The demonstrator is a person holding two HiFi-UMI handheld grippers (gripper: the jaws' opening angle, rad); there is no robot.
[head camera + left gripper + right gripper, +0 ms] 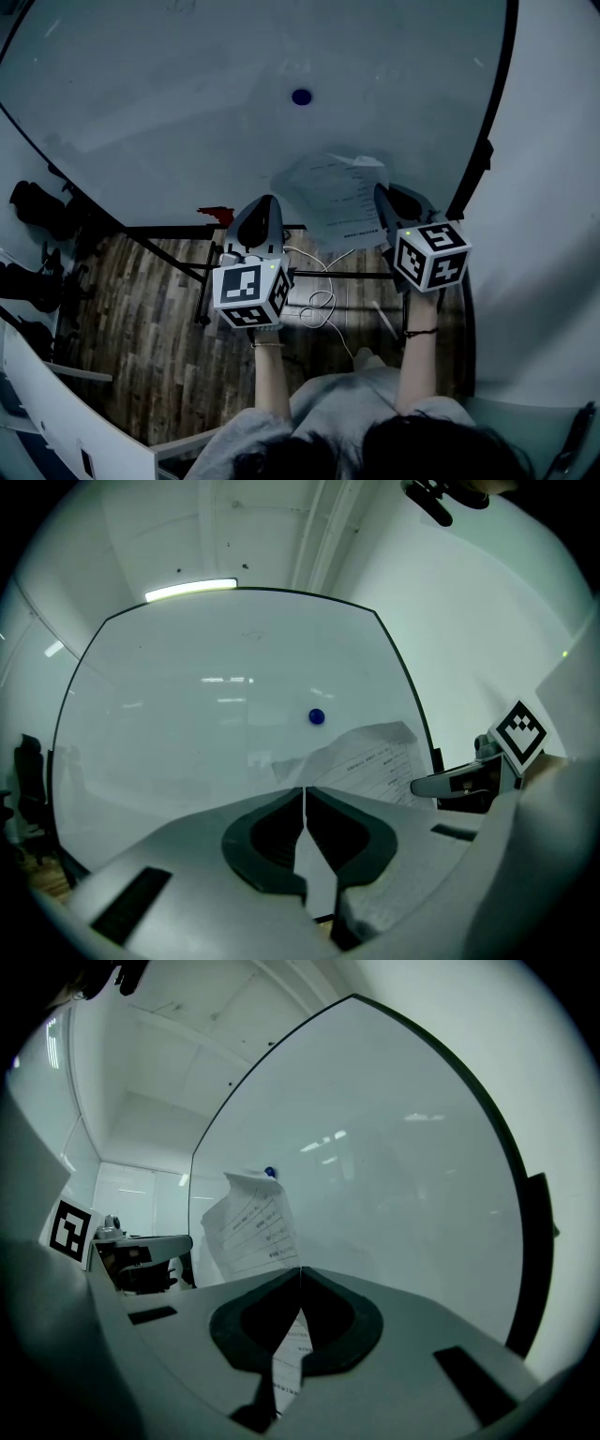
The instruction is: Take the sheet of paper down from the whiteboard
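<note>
Before the whiteboard (pixel 187 112), the left gripper (pixel 269 199) points level with its jaws pressed together on the crumpled left edge of the sheet of paper (pixel 339 192). A blue magnet (pixel 301 97) sits on the board above, apart from the sheet, which hangs off the board face between both tools. At the right, the right gripper (pixel 382 192) is clamped tight on the sheet's right edge, printed lines showing between its jaws.

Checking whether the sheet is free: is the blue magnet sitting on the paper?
No, in the head view the blue magnet sits on bare whiteboard, clearly above the sheet of paper.
</note>
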